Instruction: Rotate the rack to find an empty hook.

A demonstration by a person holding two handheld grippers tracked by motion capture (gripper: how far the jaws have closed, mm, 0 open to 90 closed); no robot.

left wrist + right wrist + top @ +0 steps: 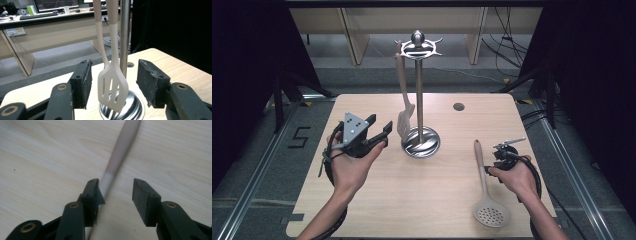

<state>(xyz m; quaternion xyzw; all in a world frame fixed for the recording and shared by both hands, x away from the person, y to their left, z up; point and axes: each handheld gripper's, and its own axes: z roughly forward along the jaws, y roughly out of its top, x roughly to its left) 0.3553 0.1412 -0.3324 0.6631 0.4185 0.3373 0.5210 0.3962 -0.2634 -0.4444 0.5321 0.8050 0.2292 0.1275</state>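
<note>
Light wooden table (422,200), one dark round hole (458,106) near its far edge. Desk (50,23) beyond, bearing keyboard (37,15) and cup (66,9).

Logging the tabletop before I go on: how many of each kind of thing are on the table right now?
Slotted spatula, hanging on the stand: 1
Skimmer spoon, lying flat on the table: 1
Metal utensil stand: 1
Total: 3
</note>
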